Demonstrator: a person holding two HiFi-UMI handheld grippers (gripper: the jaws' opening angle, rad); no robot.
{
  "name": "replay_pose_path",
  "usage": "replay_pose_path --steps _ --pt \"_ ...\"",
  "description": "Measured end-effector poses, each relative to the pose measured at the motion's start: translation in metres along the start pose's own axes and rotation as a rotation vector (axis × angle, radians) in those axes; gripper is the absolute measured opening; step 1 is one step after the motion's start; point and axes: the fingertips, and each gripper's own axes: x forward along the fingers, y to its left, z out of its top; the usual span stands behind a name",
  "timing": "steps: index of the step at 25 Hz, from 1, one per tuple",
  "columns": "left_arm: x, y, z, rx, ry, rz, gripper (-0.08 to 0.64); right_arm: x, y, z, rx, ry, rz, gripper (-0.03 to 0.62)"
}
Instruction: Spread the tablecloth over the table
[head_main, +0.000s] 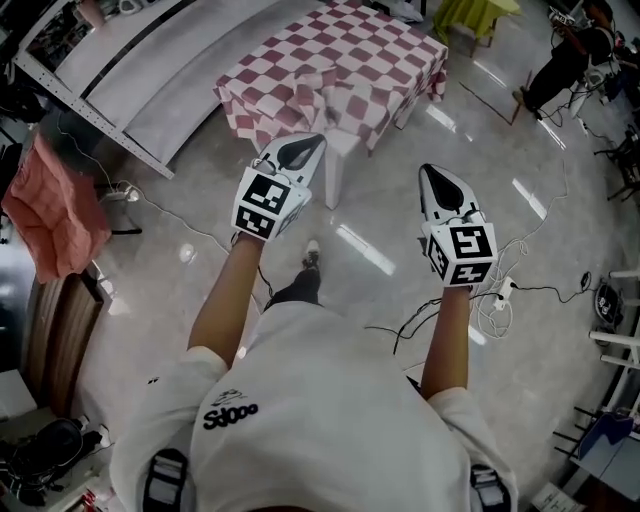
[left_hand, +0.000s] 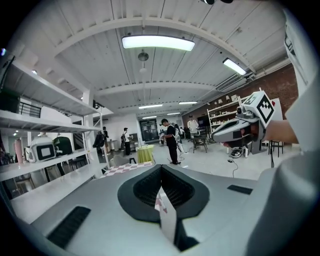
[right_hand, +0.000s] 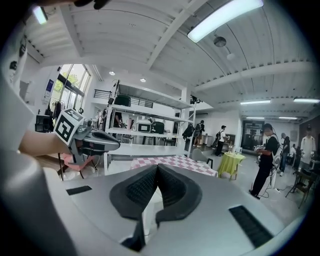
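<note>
The red-and-white checkered tablecloth (head_main: 340, 70) lies over the surface (head_main: 334, 182), but its near edge hangs bunched and rumpled, so pulling it flat seems left to do. The left hand-held gripper (head_main: 298, 152) and the right hand-held gripper (head_main: 437, 180) are closed, empty and apart from it.

A large open-plan robotics lab or workshop hall. A white beamed ceiling carries long fluorescent strip lights (left_hand: 158, 43), and one side wall is bare brick (left_hand: 280, 85). Metal shelving racks (right_hand: 150, 132) hold boxy equipment. The pale floor (head_main: 370, 250) is glossy, with loose cables (head_main: 400, 330) trailing across it. Several people (left_hand: 171, 140) stand about. Small tables sit in the open, one under a checked tablecloth (head_main: 340, 60), another draped in a yellow-green cloth (right_hand: 231, 162).
</note>
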Motion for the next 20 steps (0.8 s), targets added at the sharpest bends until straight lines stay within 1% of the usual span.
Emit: replay_pose_path --steps 6,9,13,18,20 --pt "0.047 0.067 -0.016 -0.040 0.038 0.011 0.028 0.080 -0.013 0.005 0.010 0.040 0.033 0.021" --pt "0.075 0.097 -0.024 -0.061 0.058 0.004 0.028 0.112 -0.023 0.008 0.040 0.048 0.049 0.021" --pt "0.109 0.126 -0.033 -0.066 0.078 -0.021 0.028 0.147 -0.049 0.010 0.071 0.058 0.022 0.021" --pt "0.147 0.156 -0.054 -0.079 0.107 -0.043 0.028 0.189 -0.069 -0.001 0.103 0.081 0.001 0.025" --pt "0.160 0.167 -0.059 -0.081 0.114 -0.051 0.028 0.206 -0.076 -0.004 0.124 0.080 -0.001 0.035"
